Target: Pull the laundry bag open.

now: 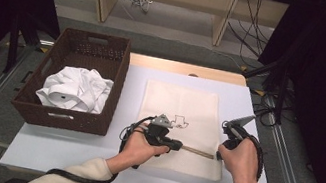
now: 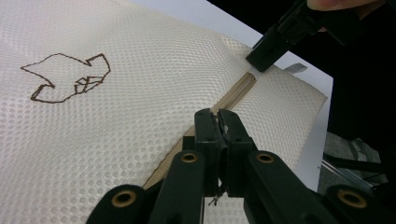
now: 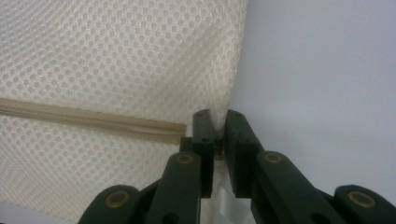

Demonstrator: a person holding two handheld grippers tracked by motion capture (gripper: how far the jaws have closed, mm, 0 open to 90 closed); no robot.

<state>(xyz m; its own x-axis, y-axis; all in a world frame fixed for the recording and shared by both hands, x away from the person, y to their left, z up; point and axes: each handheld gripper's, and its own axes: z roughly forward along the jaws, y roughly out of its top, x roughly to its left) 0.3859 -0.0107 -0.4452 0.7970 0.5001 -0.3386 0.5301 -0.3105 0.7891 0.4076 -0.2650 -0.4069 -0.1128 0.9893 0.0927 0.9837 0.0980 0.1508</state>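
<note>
A cream mesh laundry bag (image 1: 178,107) with a brown outline drawing (image 2: 65,77) lies flat on the white table (image 1: 64,150). A tan zipper (image 1: 198,152) runs across its near part. My left gripper (image 1: 180,146) lies over the bag, its jaws (image 2: 217,119) shut on the zipper pull along the zipper line (image 2: 236,95). My right gripper (image 1: 219,154) is shut on the bag's right edge (image 3: 233,70) just past the zipper's end (image 3: 175,130). It also appears in the left gripper view as the right gripper (image 2: 268,49) pinching that same corner.
A brown wicker basket (image 1: 66,123) with crumpled white cloth (image 1: 75,88) stands on the table's left side, close to the bag. Bare white table (image 3: 327,70) lies right of the bag. Wooden shelving and cables sit beyond the far edge.
</note>
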